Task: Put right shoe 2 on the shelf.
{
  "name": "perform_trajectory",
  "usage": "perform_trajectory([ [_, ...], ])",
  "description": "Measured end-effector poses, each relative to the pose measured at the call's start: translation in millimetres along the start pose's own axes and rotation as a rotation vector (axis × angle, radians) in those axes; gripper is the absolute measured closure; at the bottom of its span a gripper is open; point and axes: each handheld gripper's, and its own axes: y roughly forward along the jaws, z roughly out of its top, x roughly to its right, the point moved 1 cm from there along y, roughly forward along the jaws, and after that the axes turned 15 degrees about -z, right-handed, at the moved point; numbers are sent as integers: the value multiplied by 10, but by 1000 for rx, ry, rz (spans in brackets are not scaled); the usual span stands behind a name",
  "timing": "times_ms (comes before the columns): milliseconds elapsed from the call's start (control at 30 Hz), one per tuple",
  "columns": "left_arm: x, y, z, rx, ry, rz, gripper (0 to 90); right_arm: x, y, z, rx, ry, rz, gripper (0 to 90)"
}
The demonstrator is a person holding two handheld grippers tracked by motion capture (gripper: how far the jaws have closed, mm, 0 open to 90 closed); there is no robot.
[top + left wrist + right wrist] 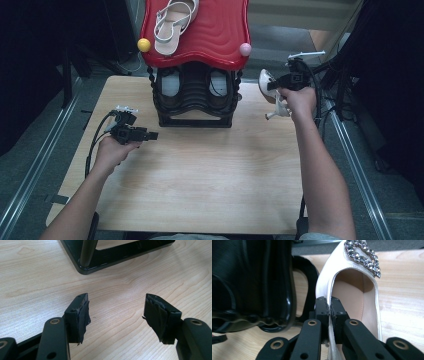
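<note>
The pale wood bench (200, 190) has a smooth, lightly grained top. At its far middle stands a black shoe rack (196, 97) of glossy, ribbed plastic, topped by a wavy red shelf (220, 30) with a yellow knob (144, 45) and a pink knob (245, 49) at its front corners. A white strappy sandal (172, 22) lies on that shelf.

To the right of the rack, off the bench surface, the right gripper (276, 84) holds a white high-heeled shoe (270, 90), its thin heel pointing down. The right gripper view shows what the high view cannot: the jaws clenched on the shoe's (352, 297) side wall, a satin-like upper, a beige lining and a rhinestone buckle (362, 256) at the toe.

The left gripper (150, 135) rests low at the bench's left; its own view shows taped black pads (83, 312) spread apart with bare wood between them and the rack's base corner (86, 268) ahead.
</note>
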Motion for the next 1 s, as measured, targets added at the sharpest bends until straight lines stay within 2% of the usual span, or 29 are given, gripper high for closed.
perform_trajectory([
  [333, 9, 16, -1, 3, -3, 1, 373, -100, -384, 196, 37, -3, 12, 890],
  [600, 12, 19, -2, -3, 0, 0, 373, -201, -610, 325, 56, -13, 34, 890],
  [767, 16, 26, -3, -8, -1, -4, 373, -334, -846, 467, 91, -32, 33, 890],
  [1000, 18, 26, -4, -12, 0, -7, 373, -491, -1061, 625, 131, -53, 39, 890],
])
